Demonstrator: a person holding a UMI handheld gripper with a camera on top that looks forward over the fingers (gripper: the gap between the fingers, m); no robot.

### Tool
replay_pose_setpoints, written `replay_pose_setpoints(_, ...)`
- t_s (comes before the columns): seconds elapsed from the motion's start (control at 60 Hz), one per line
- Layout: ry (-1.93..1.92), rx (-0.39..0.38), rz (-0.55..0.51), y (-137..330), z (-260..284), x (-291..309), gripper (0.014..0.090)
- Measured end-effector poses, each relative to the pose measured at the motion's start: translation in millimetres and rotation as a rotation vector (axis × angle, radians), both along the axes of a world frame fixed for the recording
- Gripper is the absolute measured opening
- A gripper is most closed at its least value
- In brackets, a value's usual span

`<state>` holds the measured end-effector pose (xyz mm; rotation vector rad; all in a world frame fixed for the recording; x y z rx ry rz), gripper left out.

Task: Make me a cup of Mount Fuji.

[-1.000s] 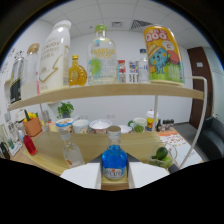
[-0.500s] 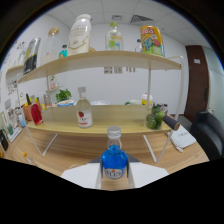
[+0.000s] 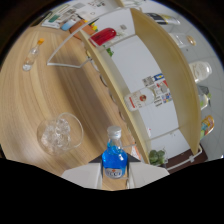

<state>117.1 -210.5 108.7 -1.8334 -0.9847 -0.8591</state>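
A small bottle of blue liquid [image 3: 114,159] with a silver cap sits between the two pale fingers, and my gripper [image 3: 114,173] is shut on its lower body. The whole view is rolled over to one side, so the bottle is tilted with it. A clear glass holding ice cubes [image 3: 60,132] stands on the wooden table [image 3: 30,100], just ahead of the fingers and to the left of the bottle's neck. The cap is close to the glass's rim but apart from it.
A two-level wooden shelf [image 3: 150,75] on a white frame runs beyond the bottle, carrying bottles and cartons. Near it are a red container [image 3: 103,36] and a green plant [image 3: 157,157]. A small clear bottle [image 3: 31,57] stands farther off on the table.
The gripper has rolled sharply sideways with the blue bottle still held. The shelf, level before, now runs slanted, and the glass of ice has come into view close by.
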Motion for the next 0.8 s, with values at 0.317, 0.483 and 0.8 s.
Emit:
replay_pose_setpoints(0.317, -0.588, -0.066, 0.12, 8, -1, 3, 0.0356)
replay_pose_setpoints(0.483, -0.693, -0.067, 0.172, 9, 0, -5, 0.0357)
replay_pose_setpoints(0.8, -0.317, 0.017, 0.112, 3, 30, -12, 0.0361)
